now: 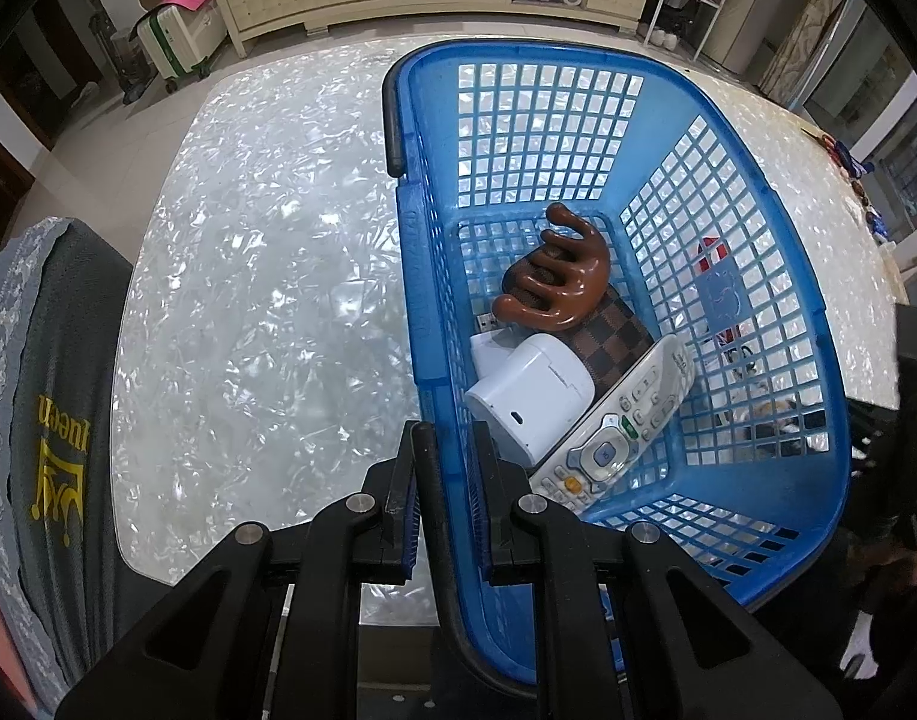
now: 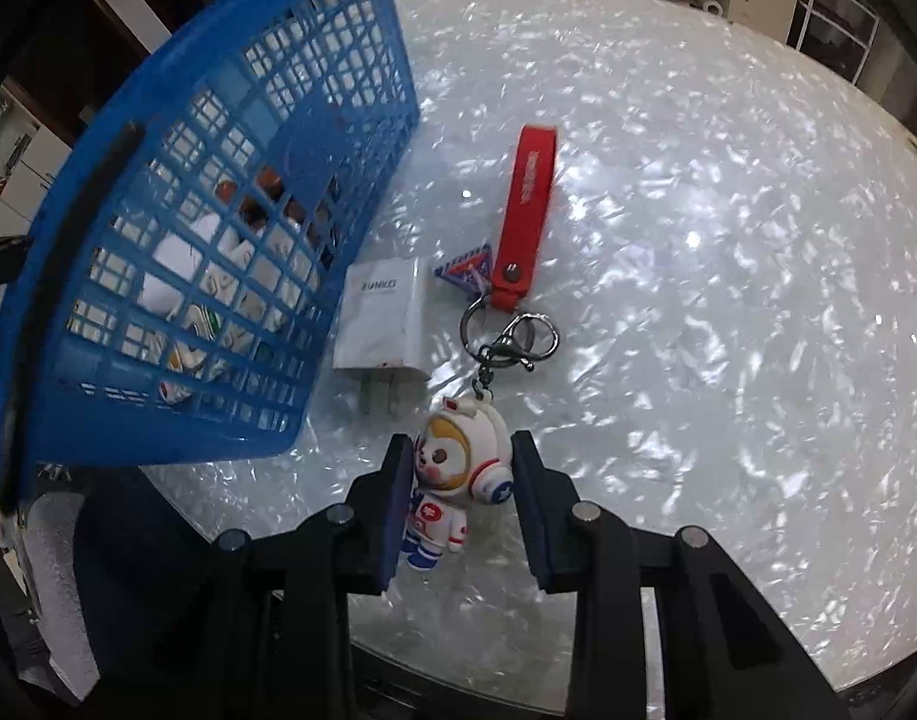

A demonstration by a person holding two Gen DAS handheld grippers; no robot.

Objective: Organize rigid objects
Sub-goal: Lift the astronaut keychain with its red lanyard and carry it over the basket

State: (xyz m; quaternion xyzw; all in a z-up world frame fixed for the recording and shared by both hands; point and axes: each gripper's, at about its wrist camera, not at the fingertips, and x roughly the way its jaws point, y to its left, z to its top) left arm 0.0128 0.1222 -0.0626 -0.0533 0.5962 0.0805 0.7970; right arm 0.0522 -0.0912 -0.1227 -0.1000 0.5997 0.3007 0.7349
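While the left tongs (image 1: 446,480) clamp the blue plastic mesh basket's (image 1: 806,360) near rim, the right tongs (image 2: 461,504) pinch the white rubbery astronaut keychain figure (image 2: 458,474). Its red strap (image 2: 527,210), trailing ahead of them, could snag that rim during transfer.

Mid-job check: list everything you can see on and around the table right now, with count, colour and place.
basket: 1, blue, on the table, tilted
massage comb: 1, brown, inside the basket, on the wallet
wallet: 1, brown checked, inside the basket
white box: 1, white, inside the basket, beside the remote
remote: 1, white-grey, inside the basket, along its near wall
charger plug: 1, white, on the table beside the basket
keychain strap: 1, red, on the table, ringed to the figure
astronaut figure: 1, white, on the table at the near edge
table: 1, pearly white
left gripper: 1, black, shut on the basket rim
right gripper: 1, black, shut on the astronaut figure
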